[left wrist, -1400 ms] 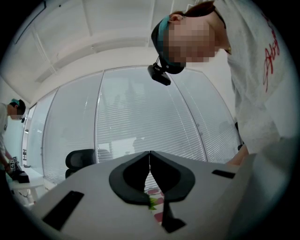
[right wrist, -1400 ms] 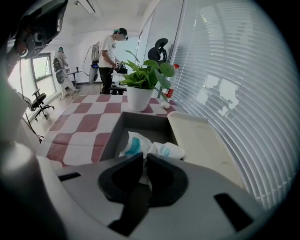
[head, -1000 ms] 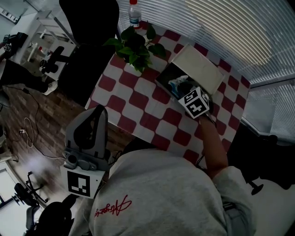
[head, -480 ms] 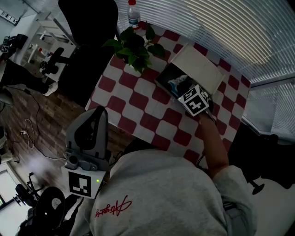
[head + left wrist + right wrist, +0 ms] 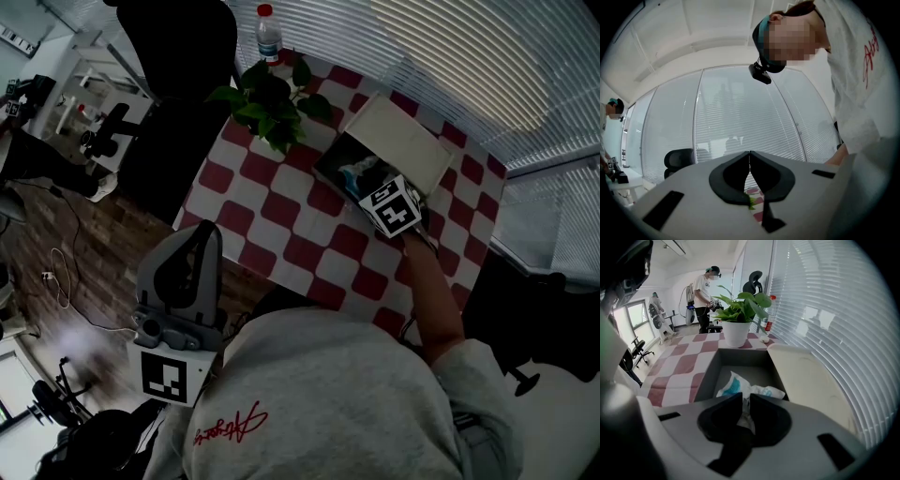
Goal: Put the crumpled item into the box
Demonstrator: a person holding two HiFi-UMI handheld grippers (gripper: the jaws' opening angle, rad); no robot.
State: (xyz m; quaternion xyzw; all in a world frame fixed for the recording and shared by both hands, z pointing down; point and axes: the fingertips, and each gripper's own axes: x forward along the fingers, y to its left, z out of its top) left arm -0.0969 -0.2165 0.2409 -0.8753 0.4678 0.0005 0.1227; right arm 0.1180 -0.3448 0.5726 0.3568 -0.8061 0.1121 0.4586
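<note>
The crumpled wrapper (image 5: 740,385), white with teal print, is sitting pinched at its near end between the jaws of the right gripper (image 5: 746,399). The jaws are closing on it with only a narrow slit between them, filled by the white material. The rest of the wrapper is spreading out over the inside of the open dark box (image 5: 708,373); whether it is touching the box floor cannot be told. In the head view the wrapper (image 5: 361,172) is showing inside the box (image 5: 330,161), just past the gripper's marker cube.

The box's cream lid (image 5: 806,380) is lying folded open on the side toward the window blinds (image 5: 825,319), touching the box along that edge. The box is resting on a red-and-white checked tablecloth (image 5: 281,206).

Just beyond the box's far end, a potted plant (image 5: 738,310) in a white pot is standing upright, its leaves hanging above the table near the box. A water bottle (image 5: 268,30) with a red cap is standing behind the plant at the table's far edge. A black office chair (image 5: 178,84) is standing beside the table, and another person (image 5: 704,296) is standing well back in the room.

The left gripper (image 5: 749,157) is being held well apart from the table, by the person's side, with its jaw tips meeting and nothing between them.
</note>
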